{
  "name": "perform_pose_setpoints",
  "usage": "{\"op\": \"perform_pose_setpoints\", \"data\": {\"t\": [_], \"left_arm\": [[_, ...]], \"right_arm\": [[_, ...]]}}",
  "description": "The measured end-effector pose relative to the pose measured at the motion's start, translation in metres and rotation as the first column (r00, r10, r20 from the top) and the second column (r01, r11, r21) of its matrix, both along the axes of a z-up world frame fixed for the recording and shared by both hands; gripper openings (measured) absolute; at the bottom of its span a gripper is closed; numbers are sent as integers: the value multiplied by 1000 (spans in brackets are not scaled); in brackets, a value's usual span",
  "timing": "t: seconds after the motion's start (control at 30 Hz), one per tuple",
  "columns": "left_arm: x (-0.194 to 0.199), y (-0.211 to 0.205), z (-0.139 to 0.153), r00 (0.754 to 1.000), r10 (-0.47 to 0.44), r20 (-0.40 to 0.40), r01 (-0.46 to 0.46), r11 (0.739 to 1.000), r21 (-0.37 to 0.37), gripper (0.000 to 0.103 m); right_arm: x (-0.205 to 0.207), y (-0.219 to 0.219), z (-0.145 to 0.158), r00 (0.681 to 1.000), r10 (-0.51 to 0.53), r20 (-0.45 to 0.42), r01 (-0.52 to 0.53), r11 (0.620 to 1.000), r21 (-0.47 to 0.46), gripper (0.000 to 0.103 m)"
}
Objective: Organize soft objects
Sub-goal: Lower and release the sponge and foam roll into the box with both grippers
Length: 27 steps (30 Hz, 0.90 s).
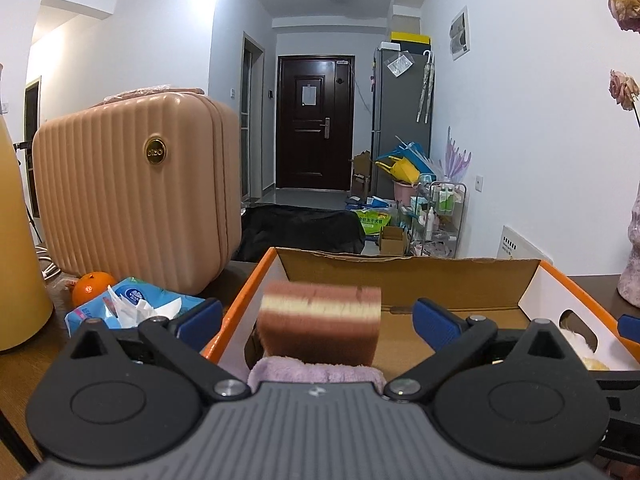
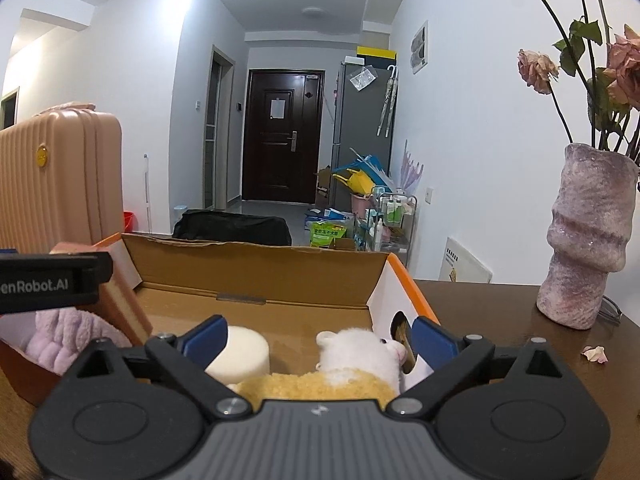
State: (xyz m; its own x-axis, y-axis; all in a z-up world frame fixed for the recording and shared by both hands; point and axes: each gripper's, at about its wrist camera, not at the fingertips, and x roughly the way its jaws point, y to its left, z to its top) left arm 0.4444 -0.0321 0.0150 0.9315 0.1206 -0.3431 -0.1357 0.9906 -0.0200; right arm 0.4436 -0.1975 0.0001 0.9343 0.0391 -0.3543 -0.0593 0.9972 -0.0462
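An open cardboard box (image 1: 408,276) with orange outer sides sits on the dark wooden table. My left gripper (image 1: 318,320) is open over its left part. Between its fingers a brown sponge with a cream stripe (image 1: 320,324) appears blurred, above a lilac fluffy towel (image 1: 316,372) in the box. My right gripper (image 2: 316,340) is open over the box's right part (image 2: 260,276). Below it lie a white sponge cylinder (image 2: 240,354) and a white and yellow plush toy (image 2: 352,364). The lilac towel (image 2: 64,336) shows at the left of the right wrist view, under the left gripper's body (image 2: 48,280).
A pink ribbed suitcase (image 1: 136,188) stands left of the box, with an orange (image 1: 92,286) and a tissue pack (image 1: 132,308) in front. A yellowish bottle (image 1: 16,248) is far left. A pink vase with dried roses (image 2: 584,236) stands right on the table.
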Motion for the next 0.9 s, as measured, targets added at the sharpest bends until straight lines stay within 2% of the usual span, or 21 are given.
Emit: {"op": "perform_pose_setpoints", "data": {"t": [0.67,0.9], "left_arm": [[-13,6,-3,1000,20,-5,-20,1000,5,103],[-31,16,5,999,26,29,-26,1000,-9,103]], "right_arm": [[-18,-7,6,999,-8,43,7,1000,28,101],[-30,-14,10,998,-16,66,13,999,40,102]]}}
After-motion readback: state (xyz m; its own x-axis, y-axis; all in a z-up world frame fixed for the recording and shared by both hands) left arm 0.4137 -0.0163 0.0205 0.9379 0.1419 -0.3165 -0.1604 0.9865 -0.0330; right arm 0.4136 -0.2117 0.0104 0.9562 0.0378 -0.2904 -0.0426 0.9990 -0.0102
